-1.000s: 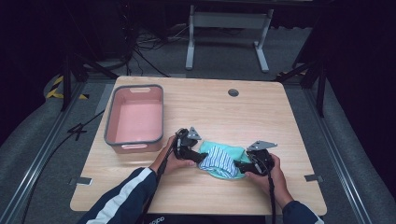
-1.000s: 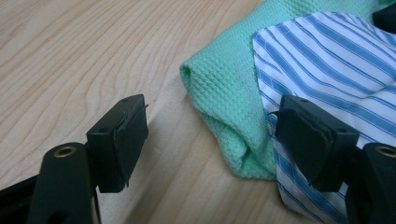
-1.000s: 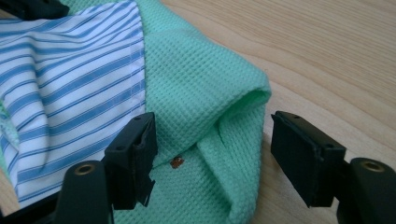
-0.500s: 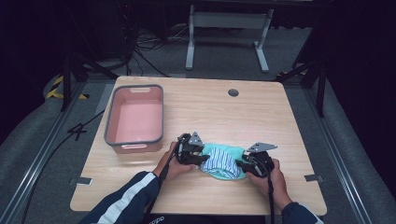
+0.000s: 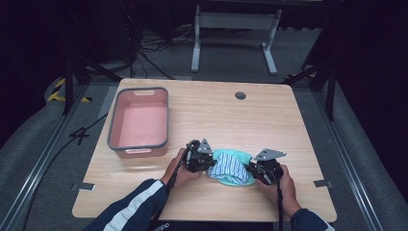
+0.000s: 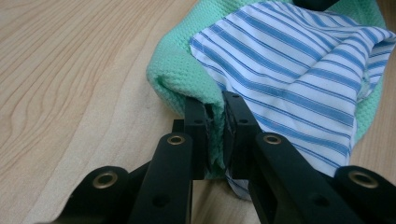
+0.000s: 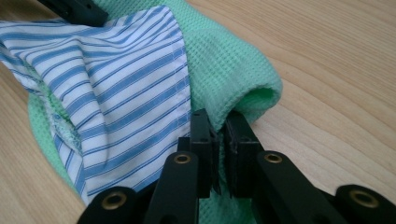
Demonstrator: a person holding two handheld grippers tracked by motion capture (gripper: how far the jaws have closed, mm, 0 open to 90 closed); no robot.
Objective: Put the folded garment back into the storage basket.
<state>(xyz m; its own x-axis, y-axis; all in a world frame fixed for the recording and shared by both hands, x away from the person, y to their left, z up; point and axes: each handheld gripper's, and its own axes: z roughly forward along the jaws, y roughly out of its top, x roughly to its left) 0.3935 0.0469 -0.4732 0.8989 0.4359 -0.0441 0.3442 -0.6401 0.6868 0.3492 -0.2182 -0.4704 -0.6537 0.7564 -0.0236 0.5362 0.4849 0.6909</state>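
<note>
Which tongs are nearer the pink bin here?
Left. The left tongs sit just right of the pink bin's front corner, clamped on the green cloth. The right tongs grip the cloth's far side, farther away.

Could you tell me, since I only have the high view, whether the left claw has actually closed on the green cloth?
Observer: Yes. In the left gripper view the left claw is shut on a fold of the green cloth, with fabric pinched between its jaws.
Operator: Thank you. Is the striped cloth caught in that pinch too?
Observer: The striped cloth lies against the jaw on that side, but I cannot tell whether it is inside the pinch.
Operator: And how does the right claw stand?
Observer: In the right gripper view the right claw is shut on the rolled edge of the green cloth, with the striped cloth's stitched hem running down just beside it.
</note>
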